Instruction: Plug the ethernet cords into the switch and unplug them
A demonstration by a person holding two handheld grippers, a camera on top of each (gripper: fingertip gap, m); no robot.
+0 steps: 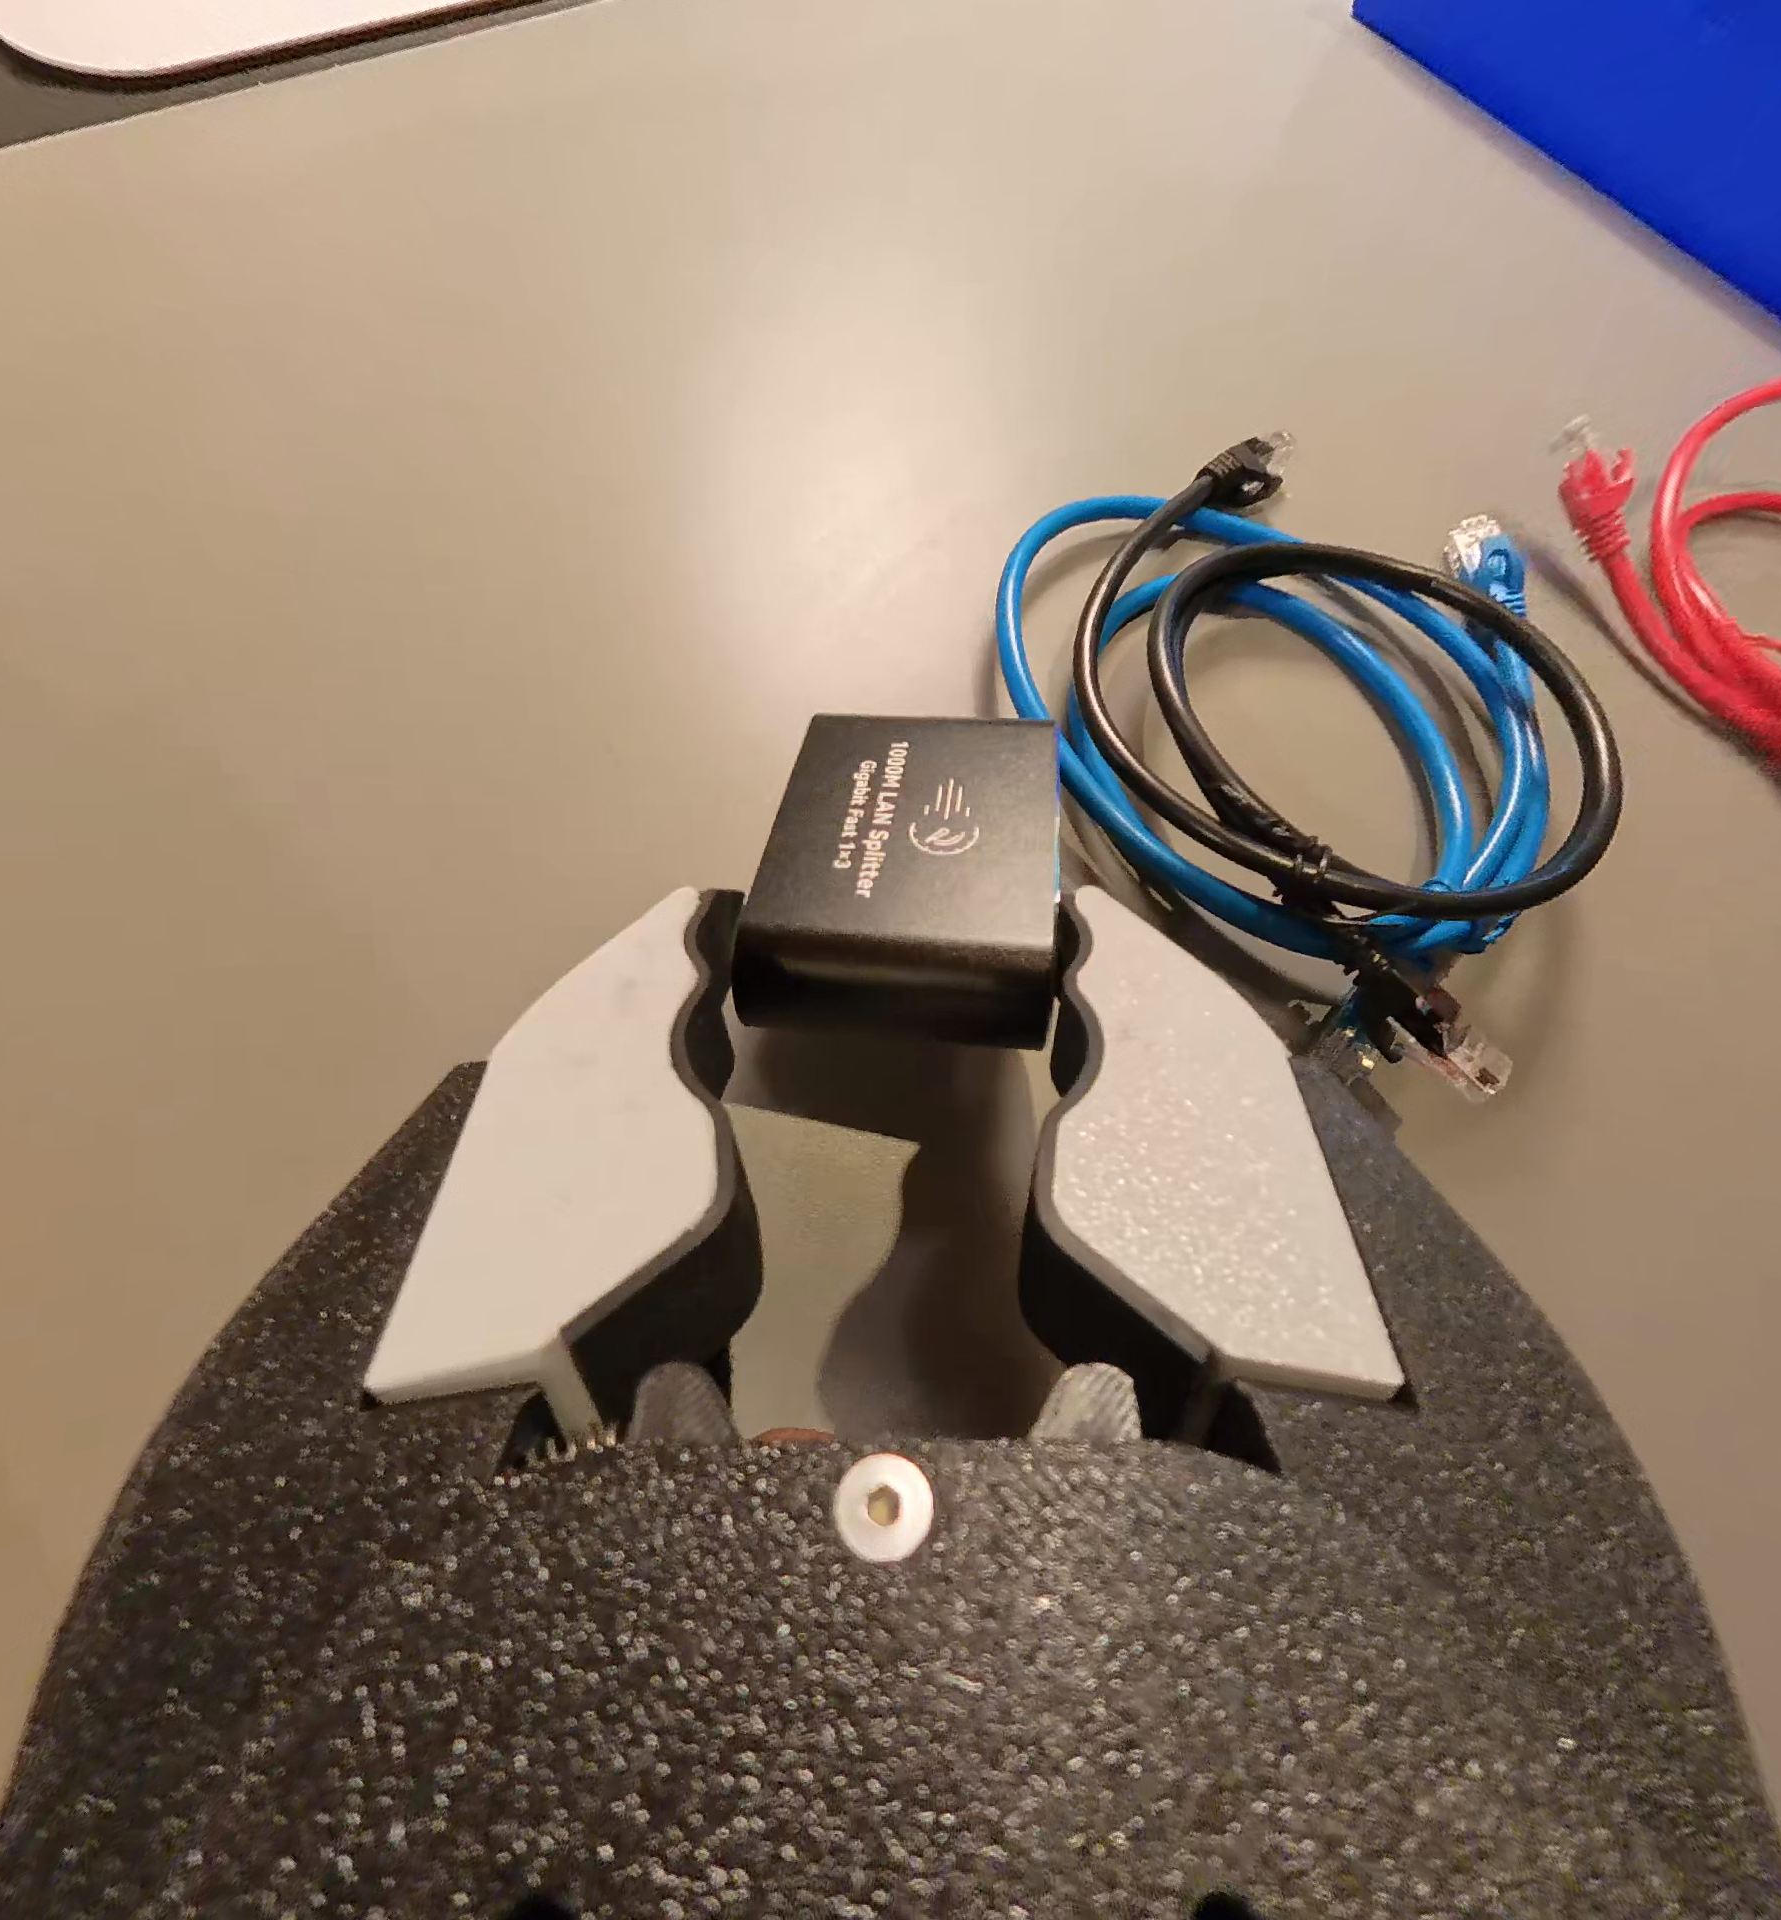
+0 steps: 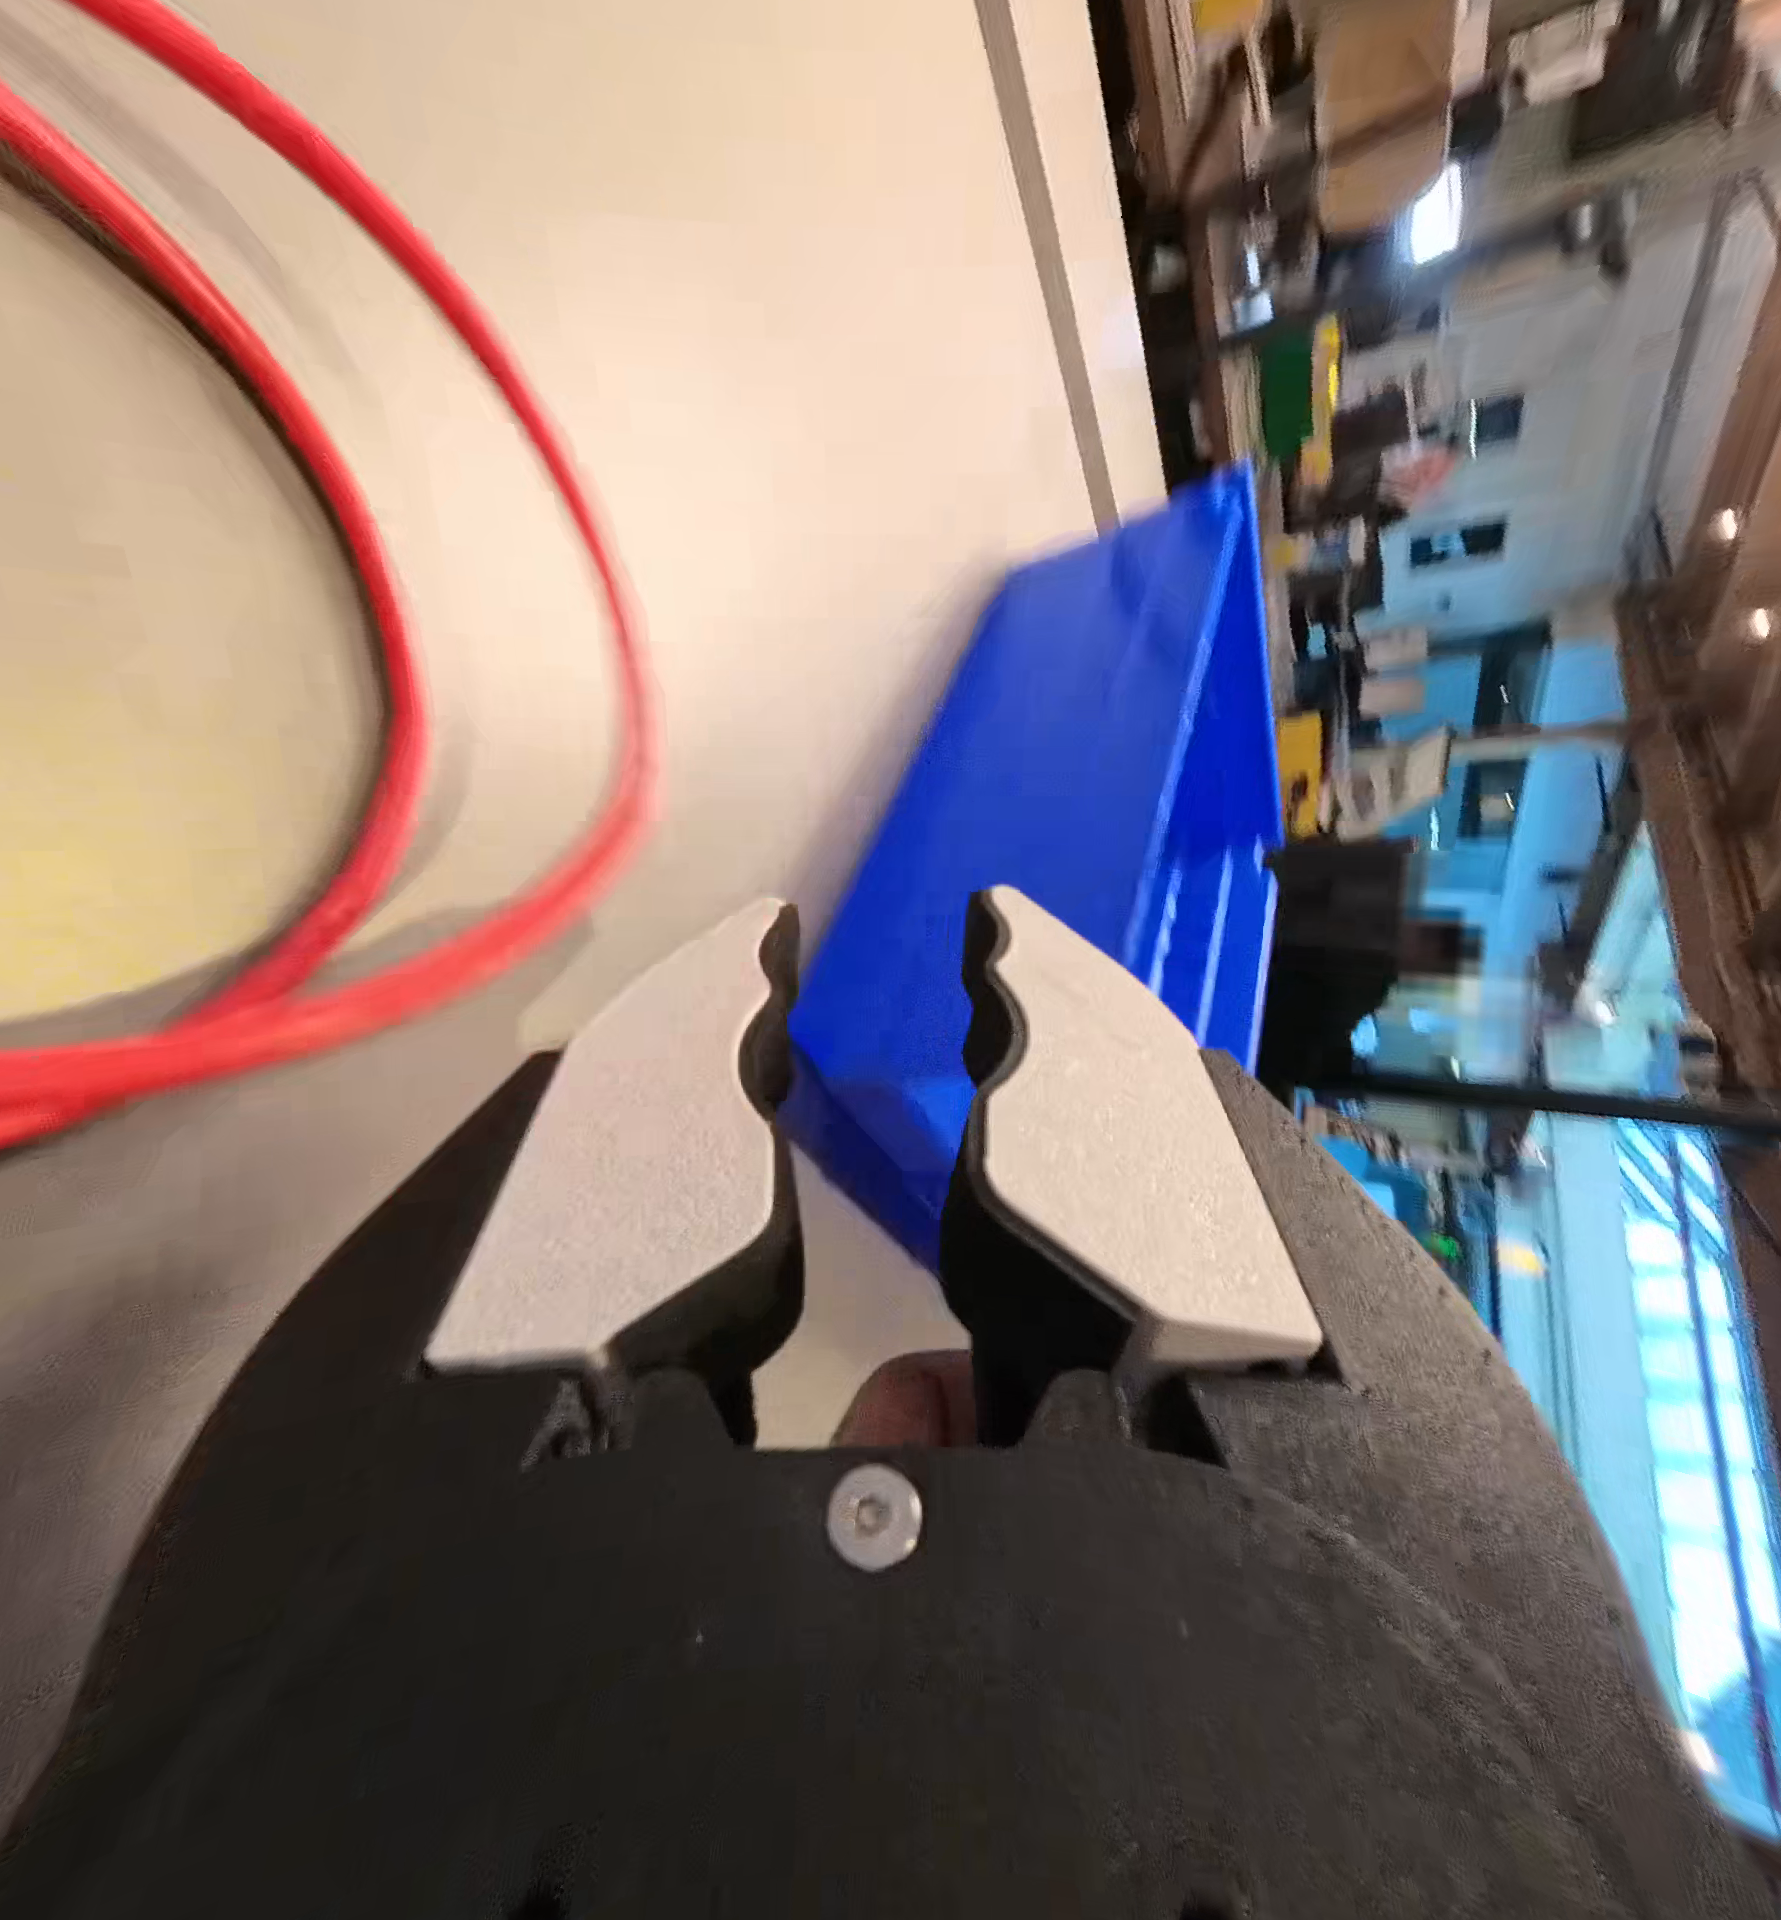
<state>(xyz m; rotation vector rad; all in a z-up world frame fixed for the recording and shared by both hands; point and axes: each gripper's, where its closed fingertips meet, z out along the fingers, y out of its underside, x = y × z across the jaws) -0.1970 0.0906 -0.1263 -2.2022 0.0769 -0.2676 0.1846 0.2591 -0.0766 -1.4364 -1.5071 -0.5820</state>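
now one black switch [image 1: 901,868] is clamped by the left gripper [image 1: 894,935].
three cords are counted at two o'clock: blue cord [image 1: 1270,831], black cord [image 1: 1405,717], red cord [image 1: 1717,582]; nothing is held by the right gripper [image 2: 881,935], parted narrowly.

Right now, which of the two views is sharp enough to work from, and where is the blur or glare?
Left wrist view: sharp on the switch held by the left hand-held gripper; soft glare on the table; red cord slightly smeared. Right wrist view: tilted, motion-blurred; red cord, blue bin and background smeared.
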